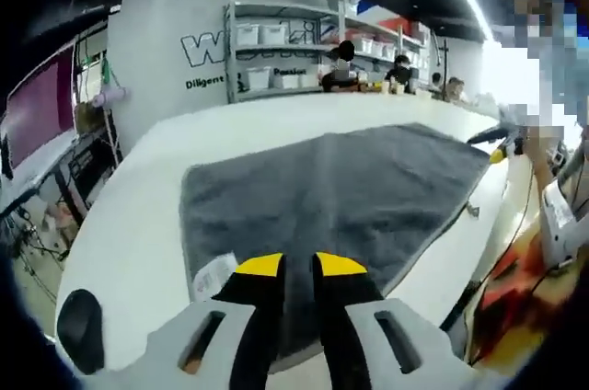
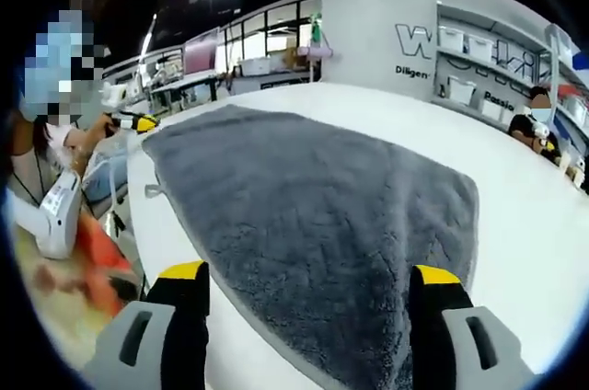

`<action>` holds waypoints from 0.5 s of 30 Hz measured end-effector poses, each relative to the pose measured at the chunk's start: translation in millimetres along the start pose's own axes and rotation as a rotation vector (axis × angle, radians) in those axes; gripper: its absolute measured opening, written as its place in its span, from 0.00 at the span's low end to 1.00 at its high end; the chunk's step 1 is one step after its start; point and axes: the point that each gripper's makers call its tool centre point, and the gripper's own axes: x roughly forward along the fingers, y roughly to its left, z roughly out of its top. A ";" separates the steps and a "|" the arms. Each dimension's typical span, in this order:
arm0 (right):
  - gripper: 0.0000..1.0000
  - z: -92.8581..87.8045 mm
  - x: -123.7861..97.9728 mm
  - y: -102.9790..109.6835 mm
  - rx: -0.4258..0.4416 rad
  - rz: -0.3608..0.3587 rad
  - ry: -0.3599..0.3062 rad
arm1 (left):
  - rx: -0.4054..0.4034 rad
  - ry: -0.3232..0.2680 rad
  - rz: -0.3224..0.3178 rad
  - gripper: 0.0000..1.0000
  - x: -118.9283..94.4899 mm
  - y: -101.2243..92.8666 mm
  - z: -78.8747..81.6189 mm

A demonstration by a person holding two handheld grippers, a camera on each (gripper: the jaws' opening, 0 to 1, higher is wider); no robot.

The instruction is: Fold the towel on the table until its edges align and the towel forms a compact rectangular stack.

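I have the grey towel lying flat and fully spread on the white table, not yet folded, so I judge the task is at its very start. My left gripper sits low over the near edge of the towel with its yellow-tipped jaws drawn close together, just a thin gap between them; they seem to lie on or just above the cloth beside the white care label, and I cannot tell whether they pinch any fabric. That spot makes sense to me: a corner by the label gives a firm hold for lifting one edge over. My right gripper has its jaws spread wide apart, straddling the near end of the towel with nothing between them, likely poised to come down on that edge. In its view the other gripper shows small at the far corner, and a small loop hangs off the towel's side edge. As for containers, white storage bins stand in rows on the shelving behind the table; what they hold is hidden from me.
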 end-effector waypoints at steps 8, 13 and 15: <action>0.90 0.7 6.4 7.2 -0.033 0.028 0.011 | 0.120 -0.046 -0.234 0.31 48.8 -83.8 12.2; 0.88 0.6 1.4 4.6 -0.029 0.021 0.003 | 0.082 -0.039 -0.396 0.31 65.6 -125.7 10.8; 0.88 -1.2 2.2 3.8 -0.024 0.021 0.003 | 0.076 -0.040 -0.415 0.30 72.5 -131.6 10.1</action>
